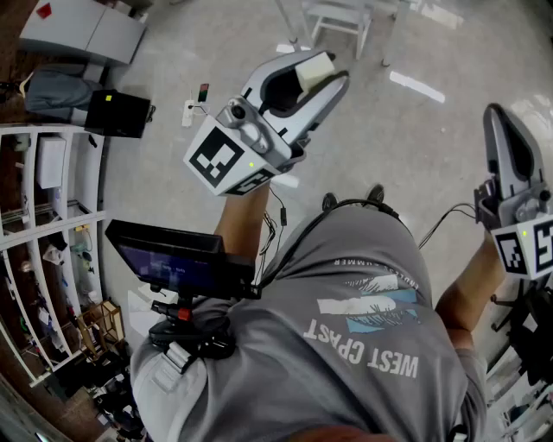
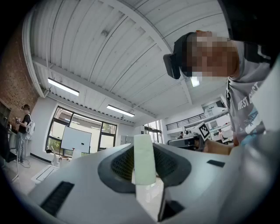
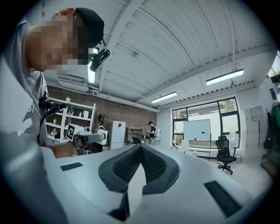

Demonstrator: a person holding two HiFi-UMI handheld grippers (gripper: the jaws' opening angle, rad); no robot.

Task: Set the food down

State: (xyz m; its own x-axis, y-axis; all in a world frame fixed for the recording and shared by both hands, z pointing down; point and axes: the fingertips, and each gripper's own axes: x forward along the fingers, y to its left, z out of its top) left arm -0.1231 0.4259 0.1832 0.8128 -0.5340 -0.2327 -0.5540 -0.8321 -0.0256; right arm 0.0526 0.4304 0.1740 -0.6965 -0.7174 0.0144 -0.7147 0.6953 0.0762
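Grey workshop floor below, no tabletop in reach: the food is up in the air.

Left gripper pinches the pale slab near its jaw tips and is raised a little above level, probably carrying it towards somewhere to set it down. The slab's long axis seems to run along the jaws, pointing away from the person. Right gripper is held level at the side, jaws pressed together on nothing, likely just kept out of the way.

Grey floor — black box, stool (white)
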